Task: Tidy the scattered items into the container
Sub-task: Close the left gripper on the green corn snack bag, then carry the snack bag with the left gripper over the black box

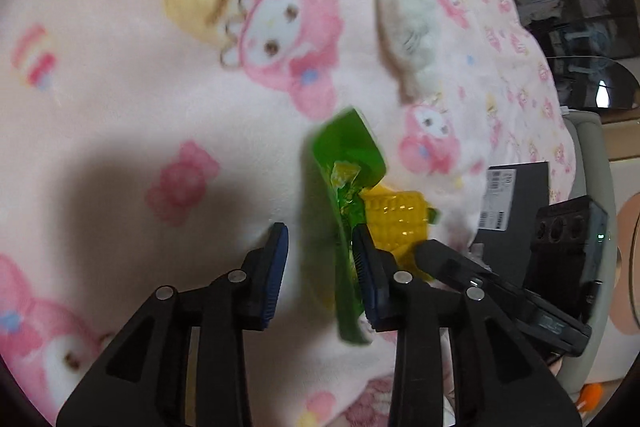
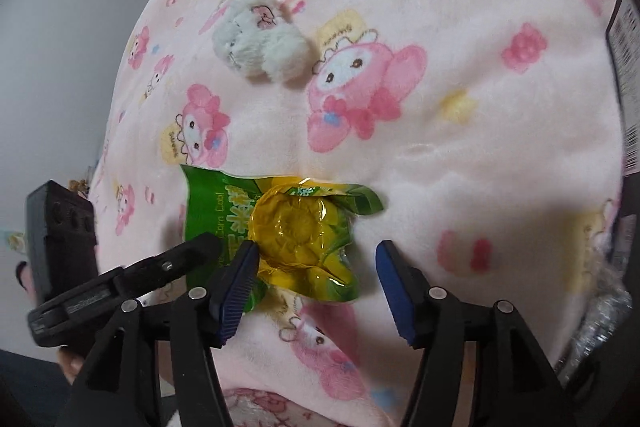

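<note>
In the left wrist view, the left gripper point(image 1: 320, 243) hangs low over a pink blanket point(image 1: 120, 99) printed with cartoon rabbits, its blue-padded fingers point(image 1: 276, 267) spread apart and grasping nothing. The green edge of a corn snack packet point(image 1: 352, 163) runs down between them, close against the right-hand finger, though whether it touches the pad cannot be told. The packet's yellow, corn-shaped part lies just to the right of that finger, with the tip of the other gripper beside it. Above it a fluffy white plush toy point(image 1: 412, 39) rests on the blanket, well apart from the packet, and a black box point(image 1: 516, 211) stands at the blanket's right edge. In the right wrist view, the left gripper reaches in from the left, its tip over the packet's green side. The right gripper point(image 2: 316, 263) is released too, its fingers point(image 2: 236, 291) wide open; the left finger overlaps the packet point(image 2: 296, 227), the right one is clear of it. The plush toy point(image 2: 260, 39) lies farther up the blanket point(image 2: 460, 167).
</note>
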